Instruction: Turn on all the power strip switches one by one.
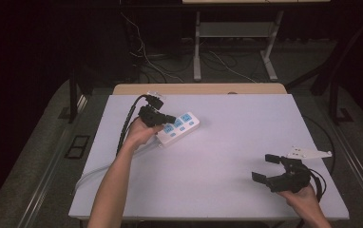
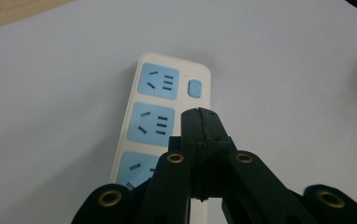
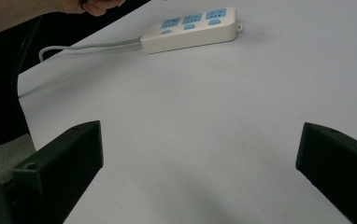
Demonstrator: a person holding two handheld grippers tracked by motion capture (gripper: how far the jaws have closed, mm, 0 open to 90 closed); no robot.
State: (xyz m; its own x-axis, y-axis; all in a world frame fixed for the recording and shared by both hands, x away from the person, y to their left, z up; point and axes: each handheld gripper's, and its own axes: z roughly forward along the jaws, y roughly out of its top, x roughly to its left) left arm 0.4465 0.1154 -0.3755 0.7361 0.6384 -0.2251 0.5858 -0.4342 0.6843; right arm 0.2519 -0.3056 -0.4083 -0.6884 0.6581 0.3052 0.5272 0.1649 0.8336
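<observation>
White table point(image 1: 227, 142) bears a power strip point(image 1: 179, 127); left gripper point(image 1: 167, 118) above it, jaws together; right gripper point(image 1: 267, 167) low, jaws apart.

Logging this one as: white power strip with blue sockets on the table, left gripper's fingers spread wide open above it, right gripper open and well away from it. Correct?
Not quite. The left gripper has its fingers pressed together, shut with nothing between them, above the power strip; the left gripper view shows this. The rest stands: the right gripper is open and well away from it.
</observation>
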